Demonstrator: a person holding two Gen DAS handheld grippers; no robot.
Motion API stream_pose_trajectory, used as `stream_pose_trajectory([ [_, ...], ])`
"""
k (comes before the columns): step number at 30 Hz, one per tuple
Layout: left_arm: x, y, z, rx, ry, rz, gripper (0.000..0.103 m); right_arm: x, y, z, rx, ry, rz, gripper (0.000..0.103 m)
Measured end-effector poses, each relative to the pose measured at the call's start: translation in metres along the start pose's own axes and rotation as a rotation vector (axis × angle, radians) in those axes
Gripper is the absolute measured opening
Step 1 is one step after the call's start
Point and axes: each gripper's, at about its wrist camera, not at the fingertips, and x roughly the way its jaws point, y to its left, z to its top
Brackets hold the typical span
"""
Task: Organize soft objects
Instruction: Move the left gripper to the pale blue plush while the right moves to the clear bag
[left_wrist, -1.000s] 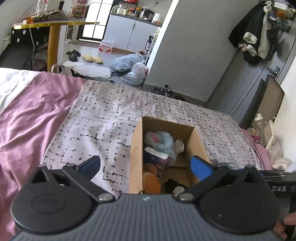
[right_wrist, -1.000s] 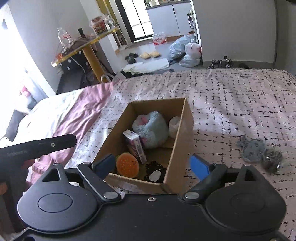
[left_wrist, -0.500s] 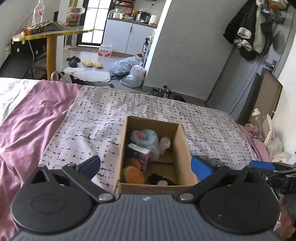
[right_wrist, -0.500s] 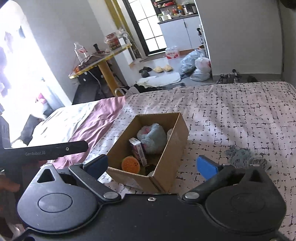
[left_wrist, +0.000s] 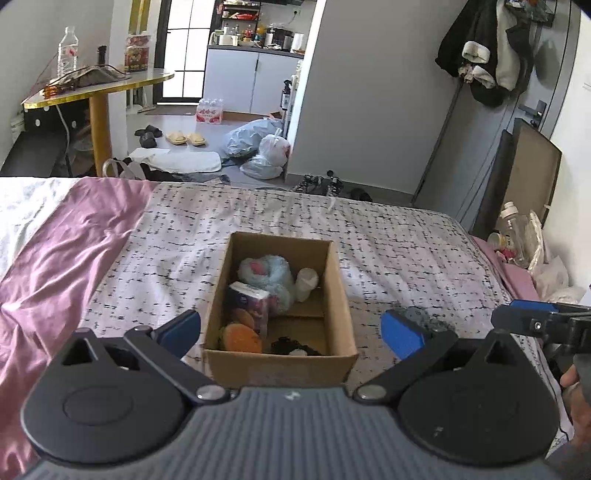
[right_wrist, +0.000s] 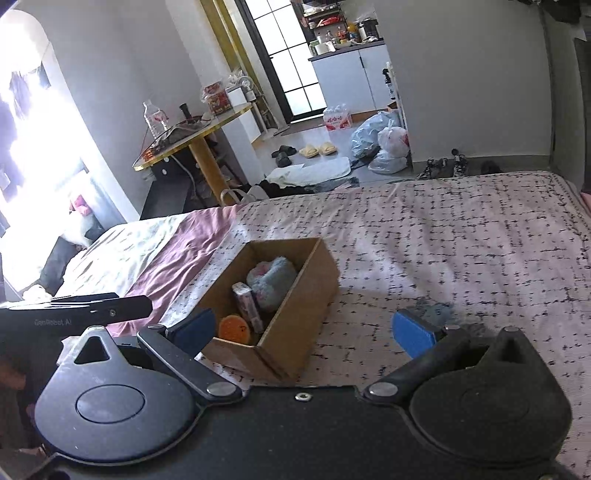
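A: Where's the cardboard box (left_wrist: 280, 363)?

B: On the patterned bedspread (left_wrist: 388, 240), straight ahead of the left gripper (left_wrist: 291, 330), whose blue pads stand spread with nothing pinched. The right gripper (right_wrist: 304, 328) is spread wide too, empty, with the box ahead and slightly to its left.

A: What's inside?

B: A fluffy pale-blue plush (left_wrist: 267, 271) with pink at the far end, a small printed carton (left_wrist: 251, 301) upright, an orange round toy (left_wrist: 242, 338) nearest, something black beside it.

A: Anything outside?

B: A grey soft item (right_wrist: 437, 312) lies on the bedspread just past the right gripper's right pad.

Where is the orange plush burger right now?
The orange plush burger lies inside the cardboard box on the bed, in its near left corner, beside the upright tissue packet.
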Motion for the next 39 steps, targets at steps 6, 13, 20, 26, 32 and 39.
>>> stream_pose_trajectory([
  [6,0.008,-0.021,0.001,0.043,0.001,-0.036,0.103,-0.01,-0.023,-0.001,0.015,-0.016,-0.016,0.103],
  [13,0.024,-0.04,0.002,0.061,0.029,-0.022,0.103,-0.012,-0.055,-0.006,0.055,-0.005,-0.044,0.103],
  [20,0.04,-0.066,0.007,0.102,0.017,-0.035,0.103,-0.015,-0.081,-0.002,0.067,0.001,-0.065,0.103],
  [26,0.057,-0.088,0.014,0.123,0.01,-0.052,0.102,-0.011,-0.095,0.001,0.045,0.017,-0.104,0.102],
  [32,0.075,-0.113,0.02,0.143,0.002,-0.06,0.101,0.0,-0.113,0.003,0.042,0.028,-0.105,0.101],
  [39,0.107,-0.132,0.019,0.195,0.027,-0.081,0.099,0.025,-0.138,-0.001,0.093,0.096,-0.076,0.079],
])
